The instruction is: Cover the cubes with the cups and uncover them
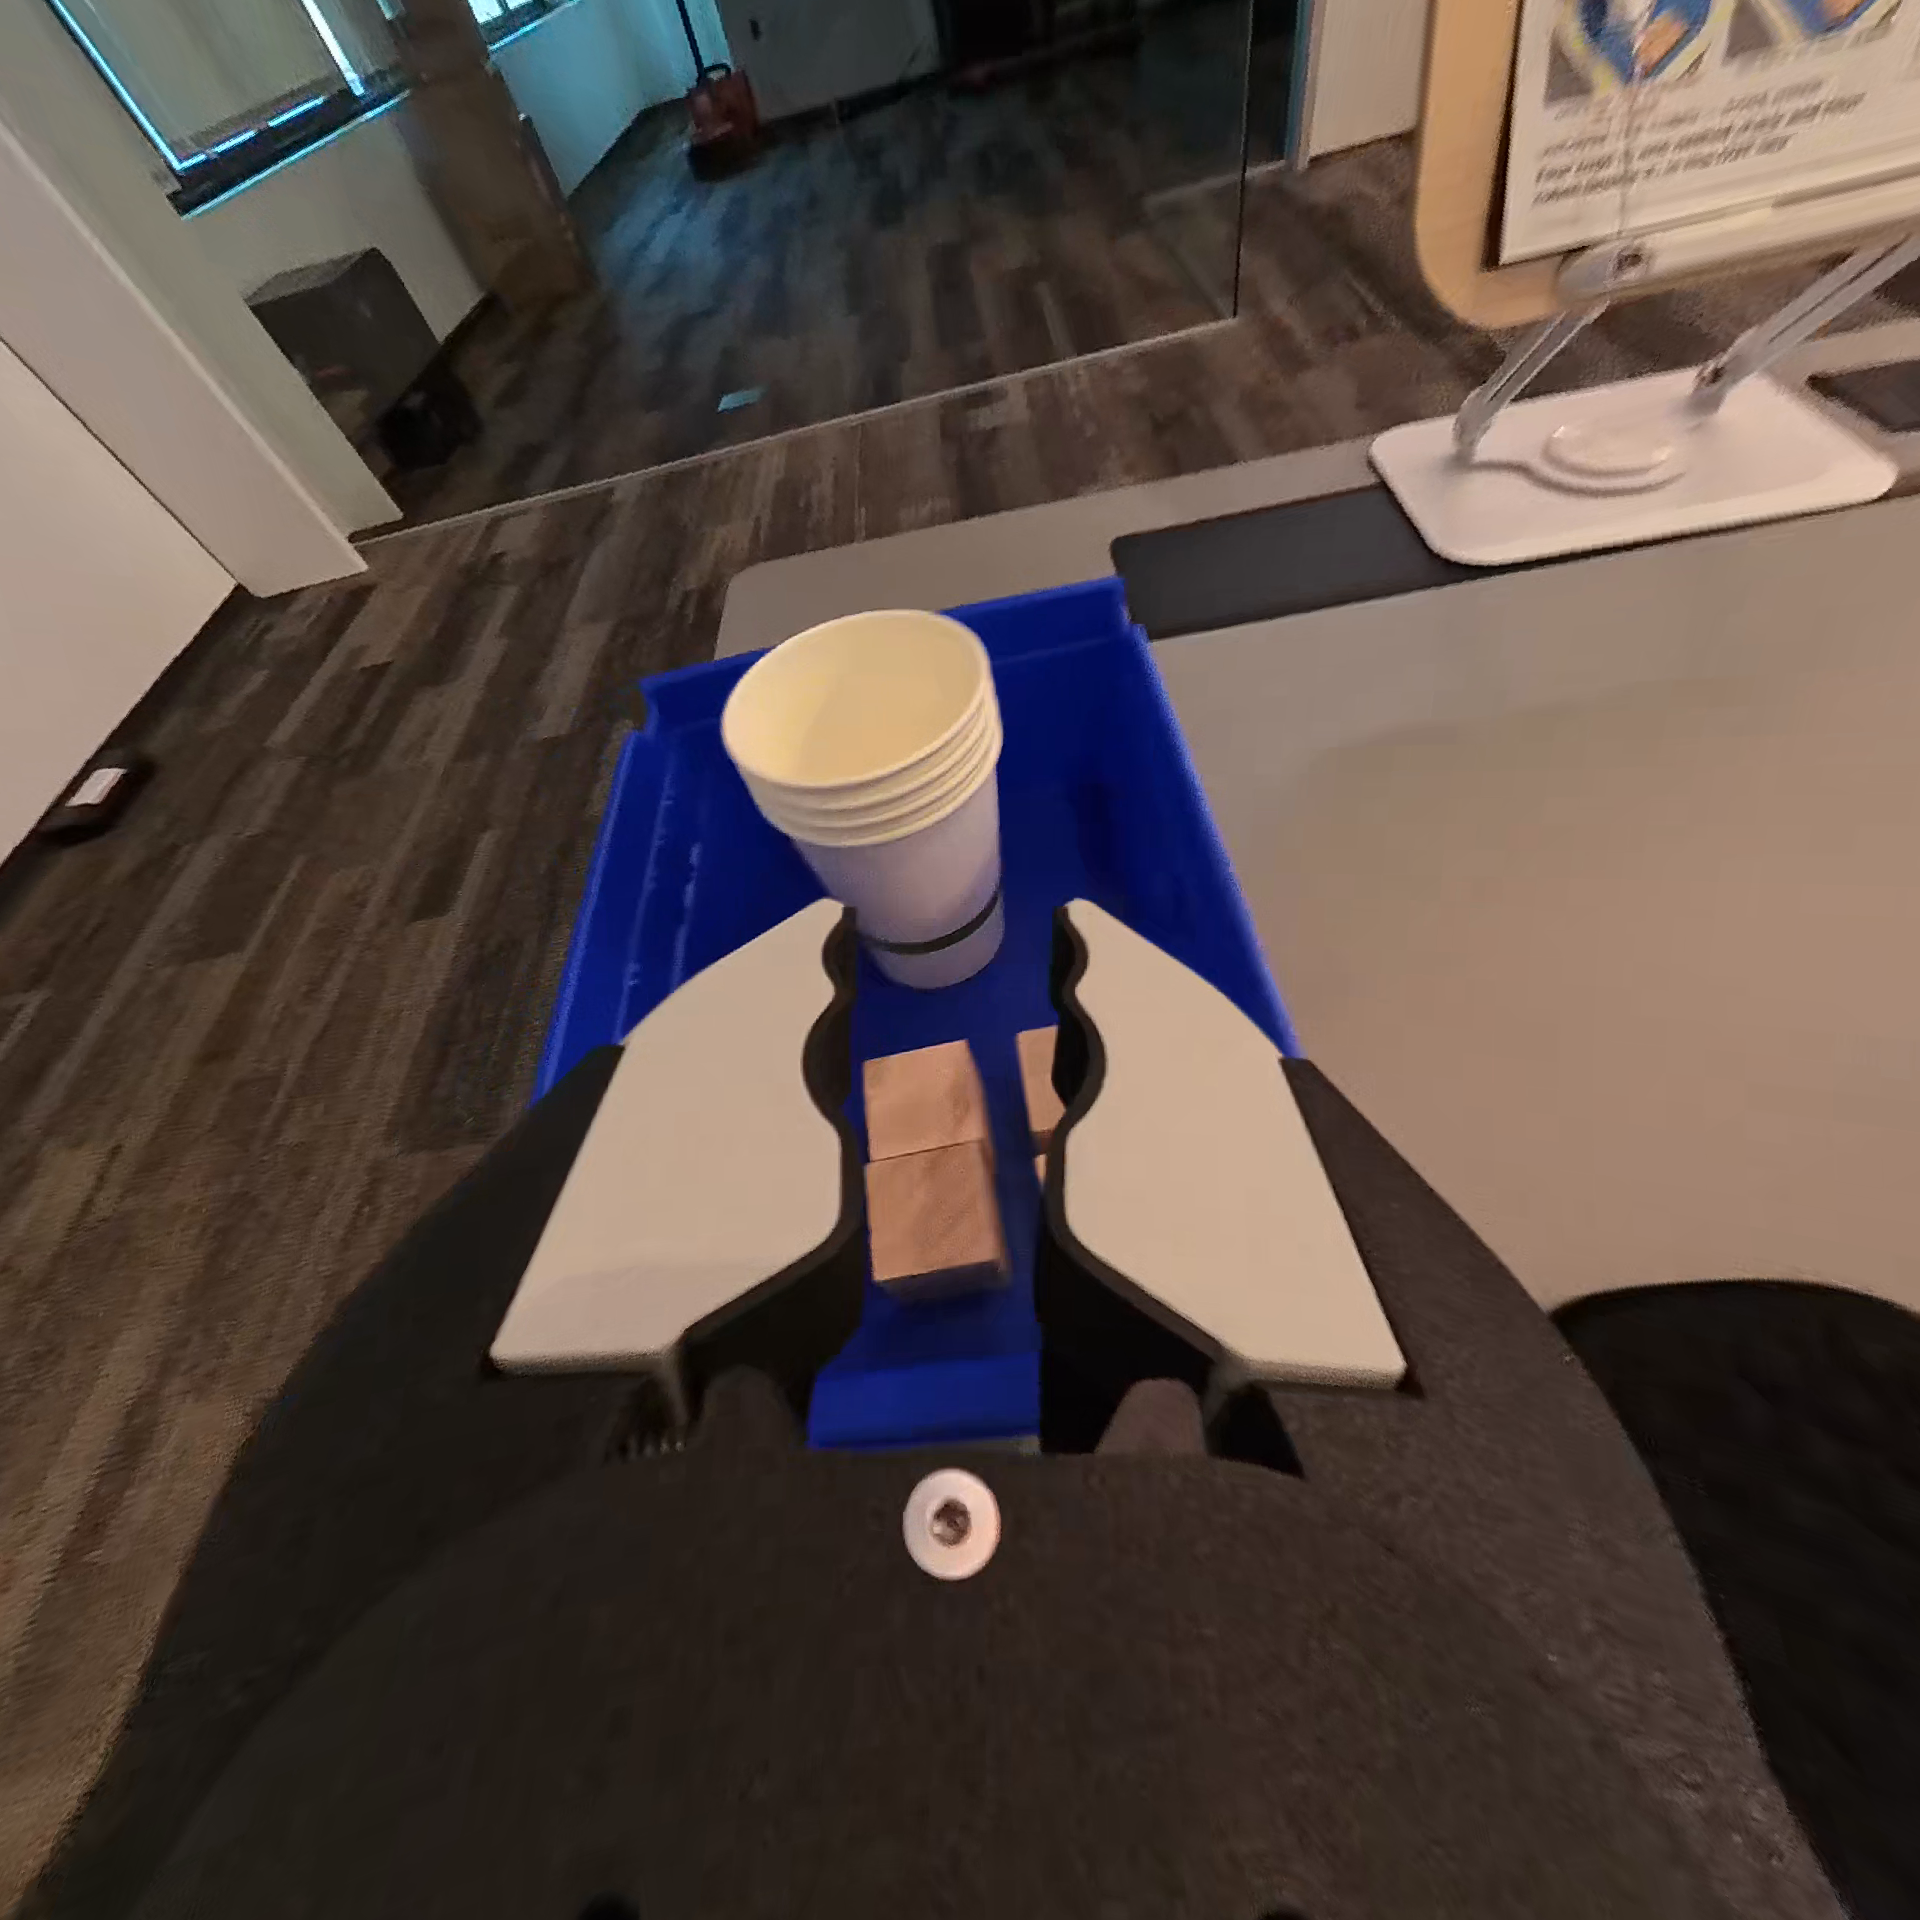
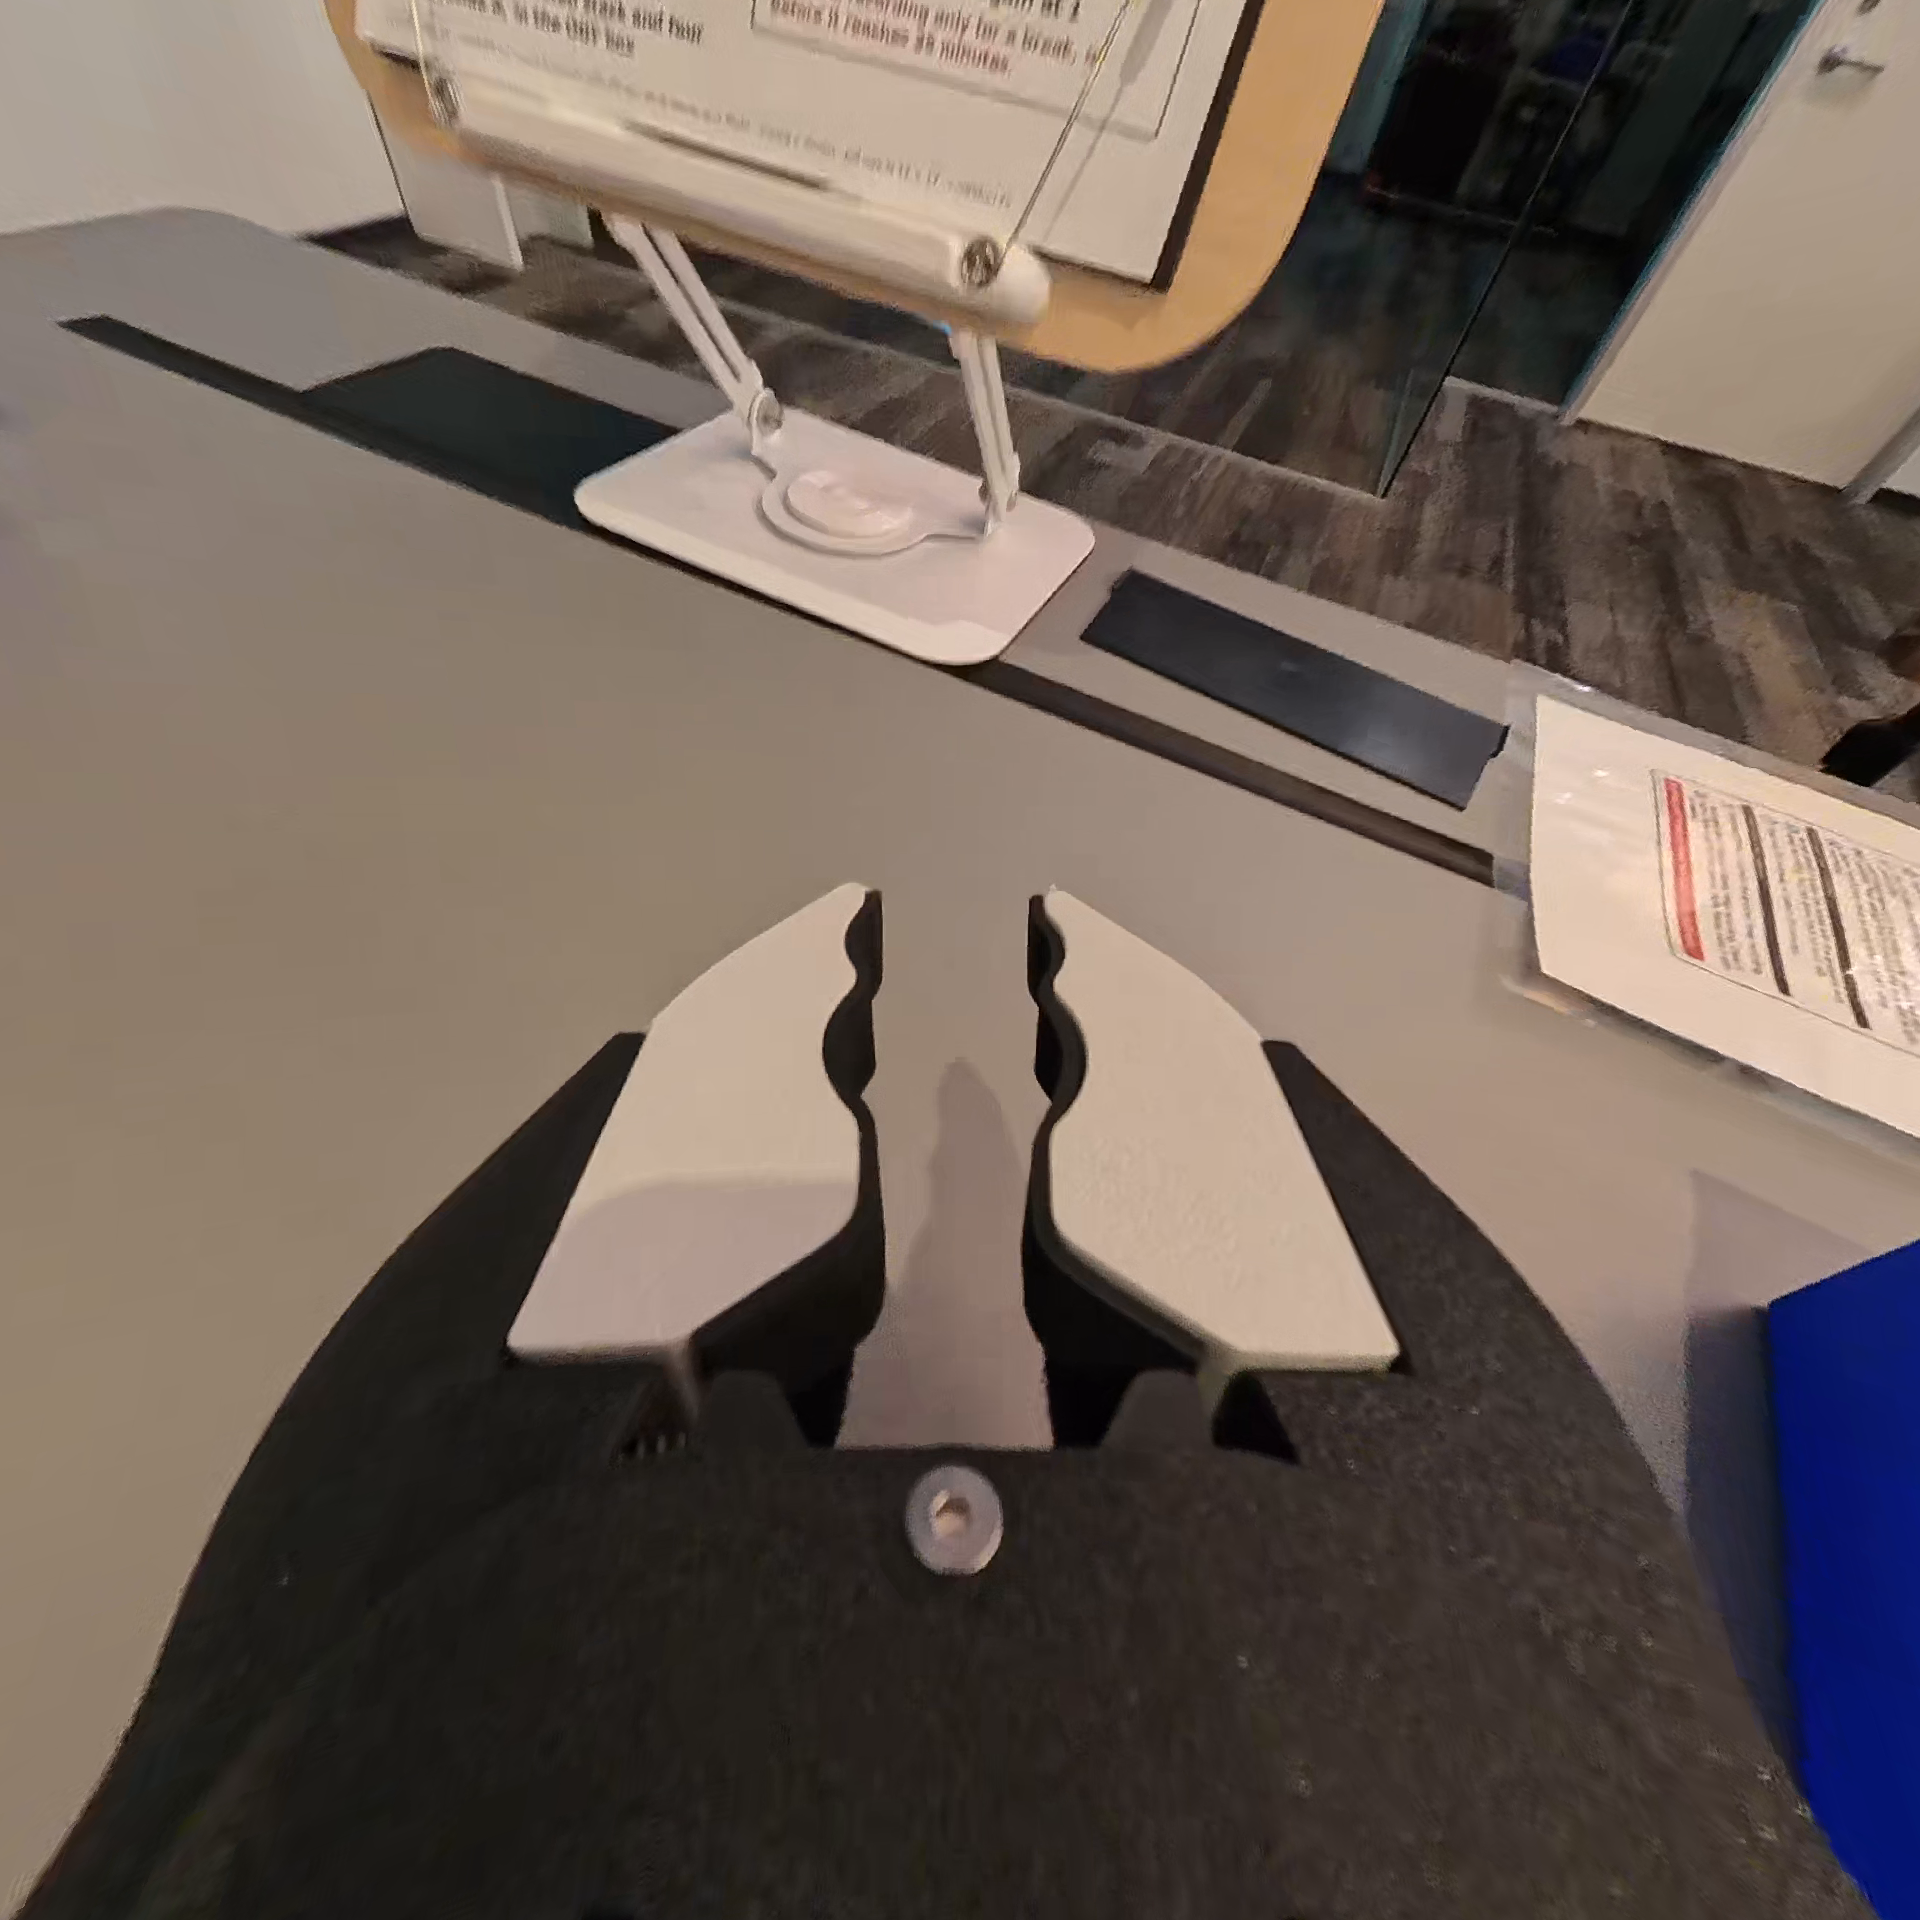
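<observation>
The left gripper (image 1: 951, 935), jaws parted and empty, is best being lowered squarely around the cup stack (image 1: 883, 810), clear of the cubes (image 1: 930, 1164); the right gripper (image 2: 956, 914) is hovering released.

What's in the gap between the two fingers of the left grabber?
In the left wrist view, wooden cubes show through the open left gripper. They lie in the blue bin below it, with the stack of paper cups just beyond.
</observation>
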Tool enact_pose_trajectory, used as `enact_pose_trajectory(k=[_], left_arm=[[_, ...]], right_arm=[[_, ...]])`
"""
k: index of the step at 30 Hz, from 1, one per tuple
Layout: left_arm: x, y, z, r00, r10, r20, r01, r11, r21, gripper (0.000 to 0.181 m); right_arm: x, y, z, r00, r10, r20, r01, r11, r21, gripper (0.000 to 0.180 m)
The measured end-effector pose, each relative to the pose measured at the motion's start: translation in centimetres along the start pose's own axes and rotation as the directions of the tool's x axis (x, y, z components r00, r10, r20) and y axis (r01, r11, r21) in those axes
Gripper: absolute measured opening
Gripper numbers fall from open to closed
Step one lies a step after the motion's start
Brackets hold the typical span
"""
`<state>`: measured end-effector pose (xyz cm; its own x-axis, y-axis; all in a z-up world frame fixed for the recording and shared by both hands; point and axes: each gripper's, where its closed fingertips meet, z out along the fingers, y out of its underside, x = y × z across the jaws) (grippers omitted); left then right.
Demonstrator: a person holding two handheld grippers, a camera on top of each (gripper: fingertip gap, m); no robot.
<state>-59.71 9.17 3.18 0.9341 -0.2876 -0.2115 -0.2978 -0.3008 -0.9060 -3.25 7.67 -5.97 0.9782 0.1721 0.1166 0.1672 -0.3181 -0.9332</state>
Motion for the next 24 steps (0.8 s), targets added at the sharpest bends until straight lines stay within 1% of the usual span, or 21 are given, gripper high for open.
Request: enact_pose_trajectory(k=[3,6,10,12,15,17,19,24], left_arm=[[-1.2,1.7,0.2,0.999,0.04,0.025,-0.039,0.998,-0.055,0.034],[-1.2,3.6,0.6,1.0,0.017,-0.003,-0.017,0.992,-0.122,0.032],[-0.7,7.2,1.7,0.999,-0.04,-0.037,0.028,0.956,-0.291,0.03],[-0.9,8.9,2.5,0.997,-0.077,-0.031,0.06,0.925,-0.374,0.032],[-0.5,11.4,3.3,0.986,-0.164,-0.04,0.122,0.854,-0.506,0.037],[-0.7,12.7,3.6,0.985,-0.17,-0.016,0.131,0.809,-0.573,0.044],[-1.1,13.5,3.9,0.988,-0.156,0.008,0.128,0.779,-0.614,0.05],[-0.5,15.0,4.7,0.977,-0.212,-0.003,0.147,0.687,-0.712,0.051]], right_arm=[[0.1,0.4,-0.2,0.999,-0.029,-0.016,0.029,1.0,-0.009,0.026],[-0.1,0.4,-0.4,1.0,-0.026,-0.011,0.026,1.0,-0.003,0.026],[-0.2,0.6,-0.3,1.0,-0.031,-0.004,0.031,0.999,-0.014,0.026],[-0.3,0.8,-0.2,0.999,-0.032,-0.002,0.032,0.999,-0.02,0.026],[-0.5,0.9,-0.2,0.999,-0.041,0.0,0.041,0.999,-0.025,0.026],[-0.5,0.9,-0.3,0.999,-0.049,-0.002,0.049,0.998,-0.028,0.026],[-0.4,1.0,-0.3,0.999,-0.051,-0.005,0.051,0.998,-0.026,0.026],[-0.4,1.2,-0.2,0.999,-0.041,0.005,0.041,0.999,-0.035,0.026]])
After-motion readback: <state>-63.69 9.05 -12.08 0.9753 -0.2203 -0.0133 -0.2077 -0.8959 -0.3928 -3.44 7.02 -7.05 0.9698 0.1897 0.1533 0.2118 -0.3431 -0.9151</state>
